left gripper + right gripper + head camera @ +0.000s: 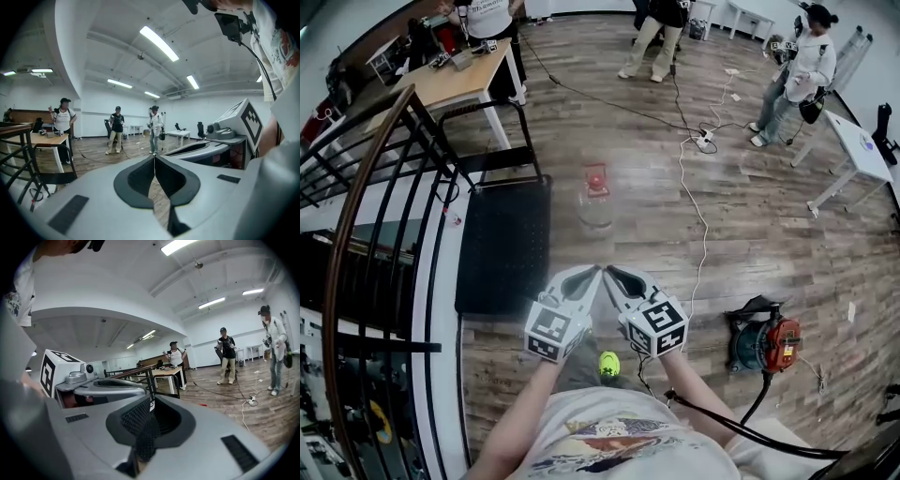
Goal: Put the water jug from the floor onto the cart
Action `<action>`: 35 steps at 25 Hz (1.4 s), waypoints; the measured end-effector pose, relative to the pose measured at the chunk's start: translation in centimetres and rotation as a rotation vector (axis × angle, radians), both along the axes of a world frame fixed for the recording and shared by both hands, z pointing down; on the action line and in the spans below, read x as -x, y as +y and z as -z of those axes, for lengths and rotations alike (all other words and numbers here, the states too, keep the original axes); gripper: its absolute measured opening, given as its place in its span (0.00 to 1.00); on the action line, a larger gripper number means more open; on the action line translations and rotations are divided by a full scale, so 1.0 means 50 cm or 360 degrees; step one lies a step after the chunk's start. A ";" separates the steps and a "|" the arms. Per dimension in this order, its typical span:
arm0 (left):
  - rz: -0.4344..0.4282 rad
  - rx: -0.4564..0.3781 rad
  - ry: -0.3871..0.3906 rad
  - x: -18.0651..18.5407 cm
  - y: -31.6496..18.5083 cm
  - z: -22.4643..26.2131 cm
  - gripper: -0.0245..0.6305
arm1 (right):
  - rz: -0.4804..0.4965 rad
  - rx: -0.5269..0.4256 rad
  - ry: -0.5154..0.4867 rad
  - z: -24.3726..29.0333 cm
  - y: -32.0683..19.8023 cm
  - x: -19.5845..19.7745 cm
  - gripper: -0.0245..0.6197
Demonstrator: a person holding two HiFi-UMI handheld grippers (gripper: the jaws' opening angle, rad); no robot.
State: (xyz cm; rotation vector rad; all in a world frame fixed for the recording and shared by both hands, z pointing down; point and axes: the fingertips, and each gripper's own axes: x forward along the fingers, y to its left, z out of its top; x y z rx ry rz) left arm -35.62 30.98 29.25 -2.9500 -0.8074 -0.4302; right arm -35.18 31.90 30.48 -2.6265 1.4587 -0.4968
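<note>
The clear water jug point(594, 208) with a red cap point(597, 178) stands upright on the wooden floor, straight ahead of both grippers. The black flat cart point(503, 246), with its black tube handle point(484, 111) at the far end, lies just left of the jug. My left gripper point(594, 272) and right gripper point(610, 274) are held side by side, tips nearly touching, a short way in front of the jug. Both are shut with nothing in them. In the left gripper view the left gripper point(154, 157) has its jaws closed together; in the right gripper view the right gripper point(150, 400) stands the same.
A white cable point(701, 220) runs from a power strip point(705, 142) across the floor on the right. An orange and black machine point(766, 343) sits at the near right. A black stair railing point(370, 197) borders the left. A wooden table point(455, 80), a white table point(855, 145) and several people stand farther back.
</note>
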 end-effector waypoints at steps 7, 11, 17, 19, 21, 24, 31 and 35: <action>-0.0038 -0.0014 0.0019 -0.111 -0.054 -0.006 0.06 | -0.0044 0.0033 -0.0003 -0.004 -0.052 -0.112 0.08; -0.0066 -0.0017 0.0051 -0.183 -0.103 0.009 0.06 | -0.0072 0.0032 0.0010 0.009 -0.103 -0.184 0.08; -0.0103 -0.0014 0.0078 -0.265 -0.158 0.029 0.06 | -0.0117 0.0026 0.0035 0.028 -0.157 -0.266 0.08; -0.0113 -0.0001 0.0071 -0.284 -0.172 0.027 0.06 | -0.0130 0.0034 0.0035 0.027 -0.170 -0.285 0.08; -0.0119 0.0018 0.0072 -0.299 -0.189 0.028 0.06 | -0.0142 0.0049 0.0038 0.027 -0.186 -0.299 0.08; -0.0118 0.0051 0.0080 -0.317 -0.220 0.031 0.06 | -0.0148 0.0068 0.0048 0.030 -0.216 -0.317 0.08; -0.0083 0.0081 0.0048 -0.353 -0.269 0.010 0.06 | -0.0124 0.0120 0.0022 0.012 -0.263 -0.352 0.08; -0.0062 0.0068 0.0023 -0.373 -0.280 -0.006 0.06 | -0.0090 0.0112 -0.0009 -0.003 -0.275 -0.374 0.08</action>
